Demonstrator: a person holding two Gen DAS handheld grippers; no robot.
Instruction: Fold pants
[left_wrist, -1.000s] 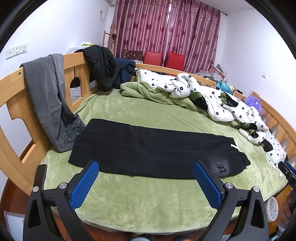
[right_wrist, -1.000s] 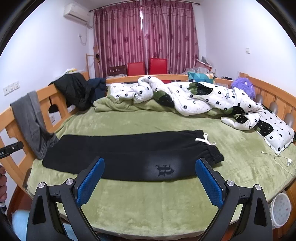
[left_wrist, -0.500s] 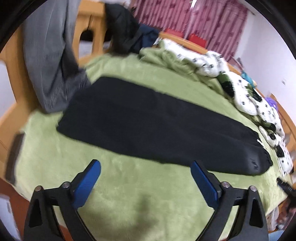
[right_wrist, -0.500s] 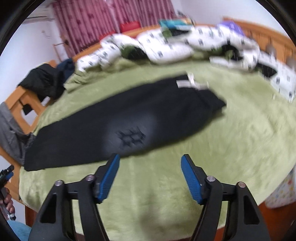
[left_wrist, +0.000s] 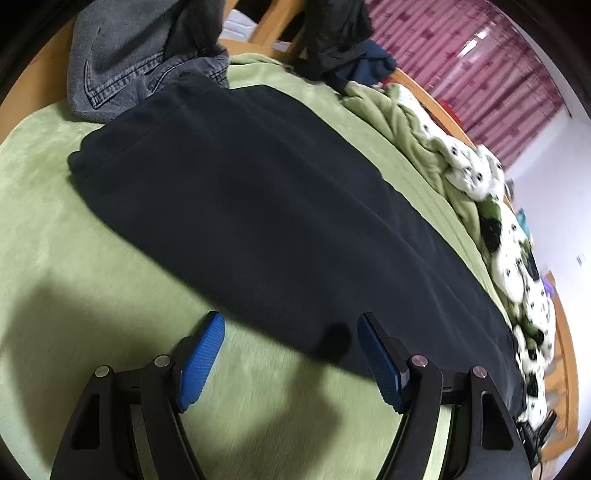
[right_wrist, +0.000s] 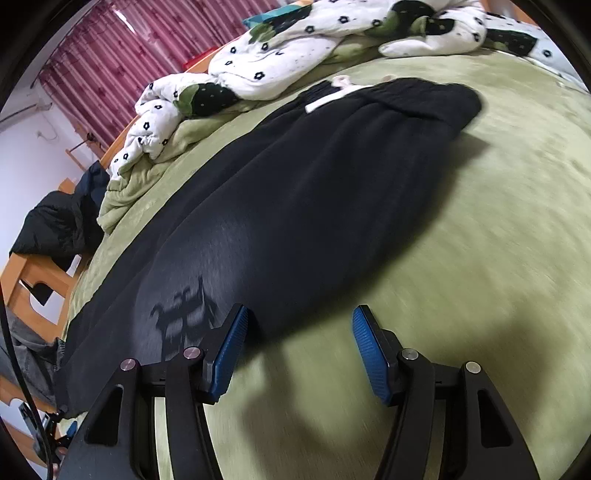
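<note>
The black pants (left_wrist: 280, 206) are lying flat and stretched lengthwise across the green blanket (left_wrist: 48, 236) that is covering the bed, with the legs stacked one over the other.

In the left wrist view the left tool (left_wrist: 291, 325) is hovering over the pants' near long edge, toward the cuff end. Its jaws are closing but are standing apart, and nothing is pinched; the near hem is lying just in front of the blue pads (left_wrist: 201, 356). The cuff end is touching a grey pair of jeans (left_wrist: 125, 62) that is spilling down from the wooden bed frame (left_wrist: 266, 33), so room is tight there. A wide strip of bare blanket is lying open between the pants and the near side of the bed.

In the right wrist view the right tool (right_wrist: 299, 321) is hanging over the same near edge, by the printed logo (right_wrist: 181, 317) toward the waist. Its jaws are also closing with a gap between them, gripping nothing; the left pad is overlapping the fabric edge, the right is over bare blanket. The waistband with its white drawstring (right_wrist: 332, 92) is lying near the spotted quilt (right_wrist: 295, 48), which is crowding the far side. Beyond the waist, open blanket is stretching to the right.
</note>
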